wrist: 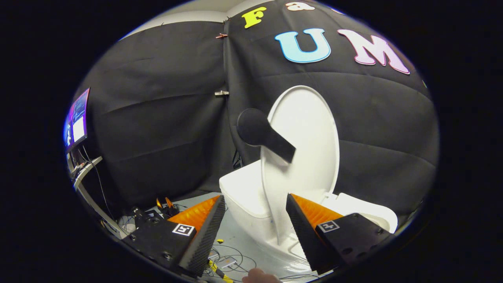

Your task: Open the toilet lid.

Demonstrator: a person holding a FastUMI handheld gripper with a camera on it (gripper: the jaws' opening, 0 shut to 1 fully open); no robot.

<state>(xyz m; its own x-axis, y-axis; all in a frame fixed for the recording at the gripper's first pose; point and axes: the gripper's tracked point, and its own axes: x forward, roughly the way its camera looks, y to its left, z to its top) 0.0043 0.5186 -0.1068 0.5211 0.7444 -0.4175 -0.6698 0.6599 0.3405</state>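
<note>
- Gripper [255, 206]: fingers are standing wide apart and pressing on nothing; the raised lid's lower edge is showing in the gap between them, with the right finger [300, 228] lying just beside that edge. Whether it is touching the lid cannot be told.
- Toilet lid [304, 157]: white, oval, standing raised and nearly upright, its underside facing the camera; it is rising just ahead of the fingers, between them and leaning toward the right one.
- Black paddle-shaped handle [261, 133]: round head with a flat stem, sticking out from the lid's left edge toward the camera and tilting downward to the right.
- Toilet [245, 192]: white body sitting on the floor behind and below the lid; its seat rim [373, 214] is showing beyond the right finger.
- Floor [243, 239]: pale grey, showing between the fingers and carrying loose cables [232, 259].
- Fingertip of a person [261, 276]: showing at the very bottom, below the gap between the fingers.
- Monitor [76, 122]: lit, standing well off to the left on a pale frame [88, 184].
- Small devices and orange clips [165, 204]: lying on the floor just beyond the left finger.
- Metal clips [221, 93]: pinning the black cloth wall at its seam, above the toilet.
</note>
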